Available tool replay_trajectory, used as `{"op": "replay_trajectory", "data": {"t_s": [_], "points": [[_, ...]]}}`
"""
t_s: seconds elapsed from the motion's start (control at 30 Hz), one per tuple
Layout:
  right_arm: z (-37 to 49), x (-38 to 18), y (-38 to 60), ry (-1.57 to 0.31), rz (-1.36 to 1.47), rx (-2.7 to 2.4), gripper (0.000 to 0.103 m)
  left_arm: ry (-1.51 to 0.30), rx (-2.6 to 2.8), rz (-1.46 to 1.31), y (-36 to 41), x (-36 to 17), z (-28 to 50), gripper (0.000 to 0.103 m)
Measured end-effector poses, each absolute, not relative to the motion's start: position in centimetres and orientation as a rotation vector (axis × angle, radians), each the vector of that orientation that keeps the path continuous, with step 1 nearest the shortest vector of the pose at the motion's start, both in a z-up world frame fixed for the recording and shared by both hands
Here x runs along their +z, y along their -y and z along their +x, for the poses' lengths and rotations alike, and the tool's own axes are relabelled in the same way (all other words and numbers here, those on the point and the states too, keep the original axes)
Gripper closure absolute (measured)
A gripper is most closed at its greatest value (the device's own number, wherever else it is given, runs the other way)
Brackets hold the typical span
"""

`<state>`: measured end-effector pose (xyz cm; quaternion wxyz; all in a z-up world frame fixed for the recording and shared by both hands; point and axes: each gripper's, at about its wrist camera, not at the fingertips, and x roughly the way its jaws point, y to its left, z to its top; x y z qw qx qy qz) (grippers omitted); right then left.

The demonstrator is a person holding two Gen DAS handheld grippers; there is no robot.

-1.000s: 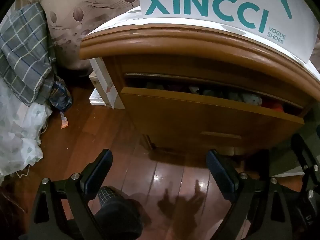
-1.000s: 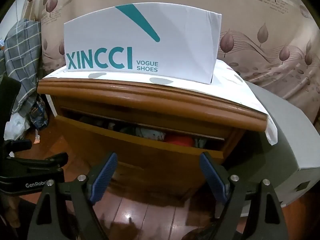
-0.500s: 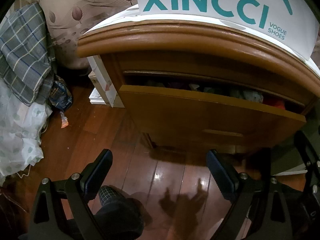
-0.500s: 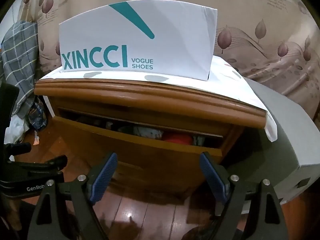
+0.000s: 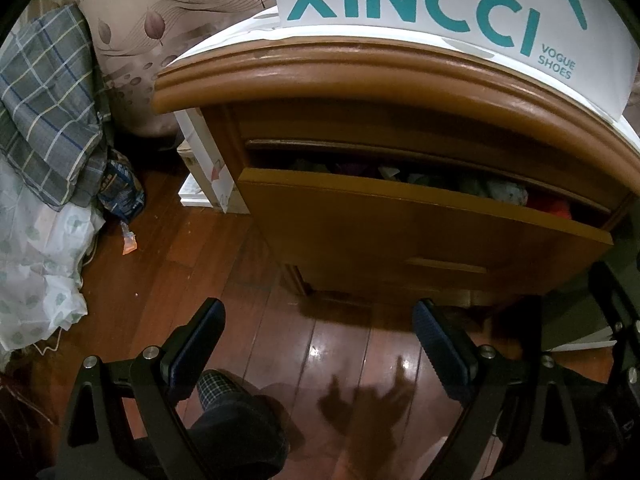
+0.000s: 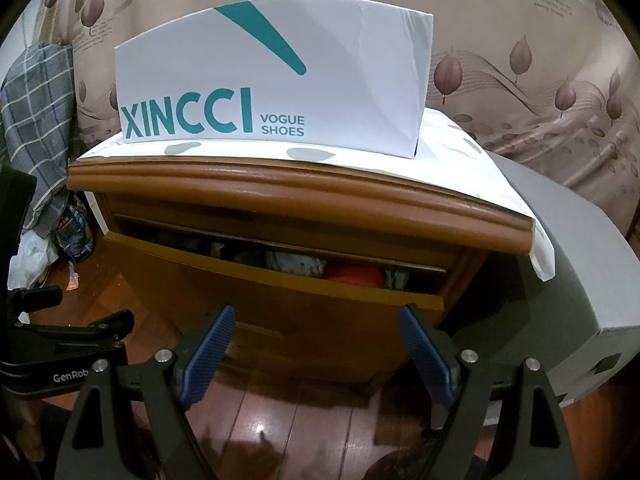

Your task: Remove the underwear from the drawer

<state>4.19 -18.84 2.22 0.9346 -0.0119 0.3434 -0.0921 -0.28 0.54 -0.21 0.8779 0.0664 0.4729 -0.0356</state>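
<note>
Nothing much is seen to have shifted since the earlier frames: both grippers are kept where they were, and only a slight drift of the views is noticed, the wooden nightstand sitting a little lower in the left wrist view. The left gripper [image 5: 318, 336] is held with its black fingers wide apart over the dark polished wooden floor [image 5: 240, 280], and nothing is clamped between them. The right gripper [image 6: 316, 340] is likewise held with its blue-padded fingers spread, nothing being gripped, in front of the partly opened brown wooden drawer [image 6: 280, 304].

The drawer is pulled out a short way from the brown wooden nightstand [image 6: 280, 196] beneath its rounded top edge. Bundled underwear [image 6: 296, 264] is seen packed inside, pale patterned pieces near the middle and a red-orange piece [image 6: 352, 276] toward the right end of the opening; in the left wrist view the same garments [image 5: 506, 192] are seen toward the right end of the drawer. Neither gripper is touching the drawer or the clothing.

A white shoe box printed XINCCI in teal [image 6: 272, 84] is set on a white cloth at the back of the nightstand top. A blue-grey plaid fabric [image 5: 44, 92] is piled to the left of the nightstand, and a grey box [image 6: 580, 272] is placed against its right side.
</note>
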Motion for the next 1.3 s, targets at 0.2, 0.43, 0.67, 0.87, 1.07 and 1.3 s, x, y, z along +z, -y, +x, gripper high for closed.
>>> {"op": "replay_trajectory", "data": {"t_s": [0.2, 0.43, 0.67, 0.87, 1.07, 1.3], "points": [[4.34, 2.09, 18.89, -0.713, -0.023, -0.190, 0.017, -0.987, -0.078, 0.137, -0.87, -0.14, -0.45, 0.010], [4.35, 2.04, 18.78, -0.714, -0.028, -0.189, 0.017, -0.987, -0.076, 0.140, -0.57, -0.19, -0.31, 0.010], [4.28, 2.02, 18.75, -0.716, -0.030, -0.187, 0.017, -0.988, -0.076, 0.139, -0.72, -0.32, -0.36, 0.010], [4.28, 2.01, 18.75, -0.717, -0.031, -0.186, 0.017, -0.992, -0.078, 0.139, -0.59, -0.37, -0.27, 0.010], [4.27, 2.01, 18.81, -0.717, -0.032, -0.188, 0.017, -0.992, -0.075, 0.142, -0.55, -0.36, -0.27, 0.010], [4.36, 2.04, 18.84, -0.718, -0.027, -0.193, 0.017, -0.993, -0.077, 0.143, -0.48, -0.34, -0.20, 0.010]]}}
